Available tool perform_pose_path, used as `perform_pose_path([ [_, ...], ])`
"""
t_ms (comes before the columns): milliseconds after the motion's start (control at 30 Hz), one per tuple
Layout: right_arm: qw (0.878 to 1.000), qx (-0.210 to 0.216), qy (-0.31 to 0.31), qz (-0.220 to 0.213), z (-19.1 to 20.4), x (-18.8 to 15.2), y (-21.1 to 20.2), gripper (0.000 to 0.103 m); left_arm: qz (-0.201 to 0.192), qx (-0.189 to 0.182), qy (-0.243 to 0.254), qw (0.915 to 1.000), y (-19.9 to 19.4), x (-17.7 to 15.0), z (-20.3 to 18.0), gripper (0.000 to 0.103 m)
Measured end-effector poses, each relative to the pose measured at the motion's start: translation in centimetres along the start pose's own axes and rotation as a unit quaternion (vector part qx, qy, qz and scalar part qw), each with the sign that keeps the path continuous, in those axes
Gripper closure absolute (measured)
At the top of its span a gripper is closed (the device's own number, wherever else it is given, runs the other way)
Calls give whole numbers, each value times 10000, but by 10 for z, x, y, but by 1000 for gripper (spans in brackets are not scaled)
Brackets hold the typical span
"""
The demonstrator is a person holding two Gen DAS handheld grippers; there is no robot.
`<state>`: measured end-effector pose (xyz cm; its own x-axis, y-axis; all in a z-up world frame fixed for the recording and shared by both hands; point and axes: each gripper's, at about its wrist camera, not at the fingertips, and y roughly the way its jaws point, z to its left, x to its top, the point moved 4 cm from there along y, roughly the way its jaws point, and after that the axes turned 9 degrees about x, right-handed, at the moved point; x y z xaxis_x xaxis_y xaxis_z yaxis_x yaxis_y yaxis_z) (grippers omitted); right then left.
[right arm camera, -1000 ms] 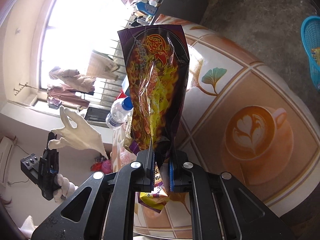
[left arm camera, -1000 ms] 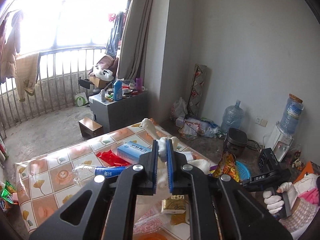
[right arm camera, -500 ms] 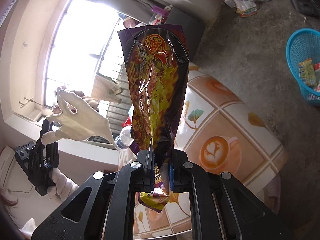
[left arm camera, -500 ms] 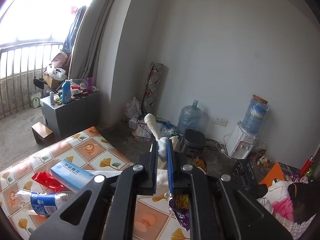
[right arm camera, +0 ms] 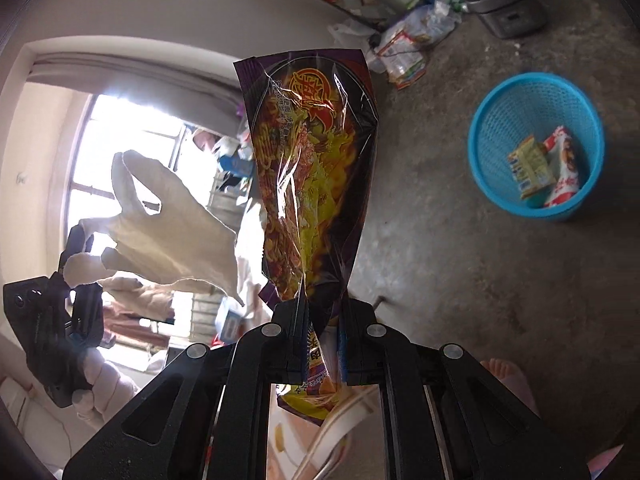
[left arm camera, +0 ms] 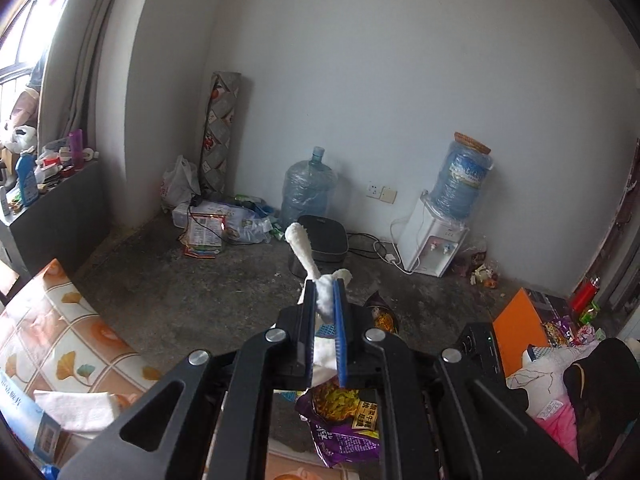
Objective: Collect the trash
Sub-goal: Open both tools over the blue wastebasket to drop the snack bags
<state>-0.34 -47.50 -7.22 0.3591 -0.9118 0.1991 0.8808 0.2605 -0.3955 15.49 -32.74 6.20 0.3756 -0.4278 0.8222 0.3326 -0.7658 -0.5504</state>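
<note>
While the left hand-held gripper (left arm camera: 325,322) points toward the far wall in its own view, its two fingers are pressed together on a white glove (left arm camera: 308,264), one limp finger of which sticks up past the fingertips. Just below and to the right of it hangs the purple snack bag (left arm camera: 344,420), partly hidden by the black frame. At the lower left lies the worktop (left arm camera: 60,344) with its tiled coffee-cup and leaf cloth, carrying a folded white cloth (left arm camera: 76,408) and a blue box (left arm camera: 24,420) at the edge of view. On the concrete floor (left arm camera: 180,280) beyond stand a black rice cooker (left arm camera: 324,240), a large water jug (left arm camera: 306,192) and a white water dispenser (left arm camera: 434,240) against the wall.

Seen from the right wrist, the right hand-held gripper (right arm camera: 320,334) is closed on the snack bag (right arm camera: 316,176) near its lower end — the bag stands upright between the fingers, its crinkled purple, yellow and orange front filling the middle of the view. To the right, down on the floor, sits a blue mesh basket (right arm camera: 496,120), well apart from the bag, already holding a yellow packet (right arm camera: 530,168) and a red-and-white wrapper (right arm camera: 562,168). At the left the white glove (right arm camera: 168,236) dangles from the other hand-held gripper (right arm camera: 78,276) — its grip is held by a white-gloved hand (right arm camera: 100,384).
</note>
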Motion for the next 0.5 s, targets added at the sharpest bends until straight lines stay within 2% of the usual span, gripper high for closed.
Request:
perform_pose_path([
  [167,9970,-571,239,-467,-43,31,-16,94,535,-227,282,9979,90,1,-41,95],
  [400,9916,-1115,443,-483,-101,75,11,93,1227,-375,465,9907,204,-15,-74,93],
  [433,9907,-1207,443,-436,-111,84,19,92,1340,-380,479,9891,220,-20,-75,84],
  [467,9896,-1304,478,-375,-124,92,29,92,1490,-343,489,9870,236,-25,-75,64],
  [500,9874,-1432,573,-356,-139,100,38,91,1590,-235,464,9859,250,-32,-73,56],
])
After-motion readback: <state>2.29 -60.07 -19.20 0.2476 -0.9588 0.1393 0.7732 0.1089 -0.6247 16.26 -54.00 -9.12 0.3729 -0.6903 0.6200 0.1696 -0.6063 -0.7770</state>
